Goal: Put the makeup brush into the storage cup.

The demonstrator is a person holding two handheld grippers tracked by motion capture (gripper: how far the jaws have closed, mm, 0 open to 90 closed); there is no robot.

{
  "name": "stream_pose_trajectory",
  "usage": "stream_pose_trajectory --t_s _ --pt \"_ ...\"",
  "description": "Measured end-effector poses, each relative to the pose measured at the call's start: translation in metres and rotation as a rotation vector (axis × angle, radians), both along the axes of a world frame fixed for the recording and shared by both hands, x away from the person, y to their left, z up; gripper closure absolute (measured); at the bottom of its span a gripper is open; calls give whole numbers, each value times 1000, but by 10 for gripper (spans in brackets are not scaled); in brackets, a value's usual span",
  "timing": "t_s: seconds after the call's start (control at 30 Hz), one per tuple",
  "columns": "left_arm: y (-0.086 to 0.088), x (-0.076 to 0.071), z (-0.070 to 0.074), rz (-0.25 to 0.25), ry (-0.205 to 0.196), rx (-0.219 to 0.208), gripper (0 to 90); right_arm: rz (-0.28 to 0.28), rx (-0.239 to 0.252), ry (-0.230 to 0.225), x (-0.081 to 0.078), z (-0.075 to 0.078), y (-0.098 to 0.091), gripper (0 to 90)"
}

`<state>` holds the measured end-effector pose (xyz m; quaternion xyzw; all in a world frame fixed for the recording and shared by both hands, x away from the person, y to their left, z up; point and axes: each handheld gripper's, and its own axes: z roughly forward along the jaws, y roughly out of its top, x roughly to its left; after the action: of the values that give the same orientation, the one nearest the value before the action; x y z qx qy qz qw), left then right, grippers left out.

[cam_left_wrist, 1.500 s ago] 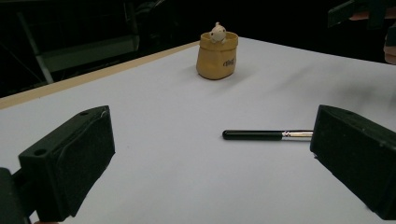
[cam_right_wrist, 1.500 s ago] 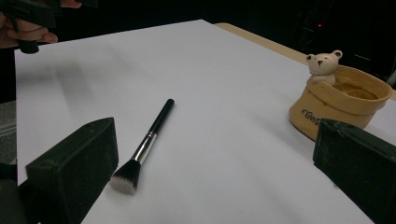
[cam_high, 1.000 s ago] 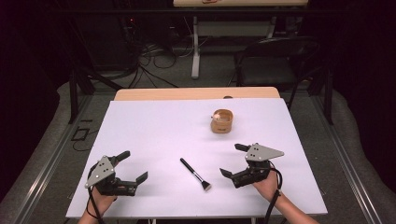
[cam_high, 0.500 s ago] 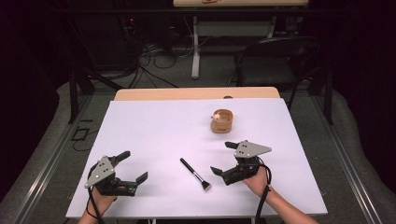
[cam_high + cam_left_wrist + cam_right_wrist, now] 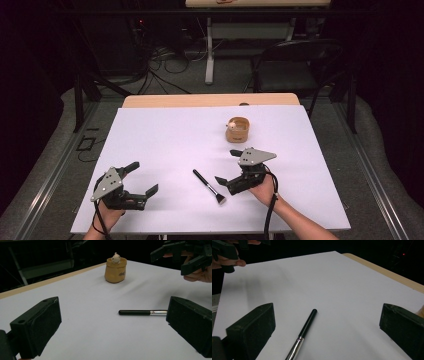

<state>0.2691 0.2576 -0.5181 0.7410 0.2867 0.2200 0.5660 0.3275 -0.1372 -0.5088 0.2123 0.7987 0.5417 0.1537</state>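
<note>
A black-handled brush (image 5: 209, 186) with a silver ferrule lies flat on the white table (image 5: 170, 135), front of centre. A small tan pot (image 5: 237, 130) with a little figure in it stands upright farther back right. My right gripper (image 5: 226, 165) is open just right of the brush, jaws pointing left toward it. Along those jaws, the brush (image 5: 308, 323) lies on the table between and ahead of them. My left gripper (image 5: 145, 176) rests open at front left, well apart from the brush. Its own view has the brush (image 5: 140, 312) by its right jaw and the pot (image 5: 115, 270) beyond.
A bare wooden strip (image 5: 210, 100) runs along the table's far edge. Behind the table stand a dark chair (image 5: 295, 65) and floor cables (image 5: 165, 70). White surface stretches open across the left and back. The right gripper (image 5: 185, 255) shows at upper right in the left gripper view.
My right gripper has moved left and slightly forward toward the brush, its jaws now flanking the brush end. The left gripper, brush and pot have not moved.
</note>
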Motion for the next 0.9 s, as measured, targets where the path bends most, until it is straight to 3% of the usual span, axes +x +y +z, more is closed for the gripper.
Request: stream_pose_trajectory --t_s 0.3,0.77,0.9 --pt "0 0 0 0 1 -5 0 12 9 -3 6 0 13 0" --pt "0 -1 0 3 -1 -9 0 37 -5 32 15 -6 32 0" --pt "0 -1 0 -1 -2 -10 0 19 -7 49 16 -6 35 0"
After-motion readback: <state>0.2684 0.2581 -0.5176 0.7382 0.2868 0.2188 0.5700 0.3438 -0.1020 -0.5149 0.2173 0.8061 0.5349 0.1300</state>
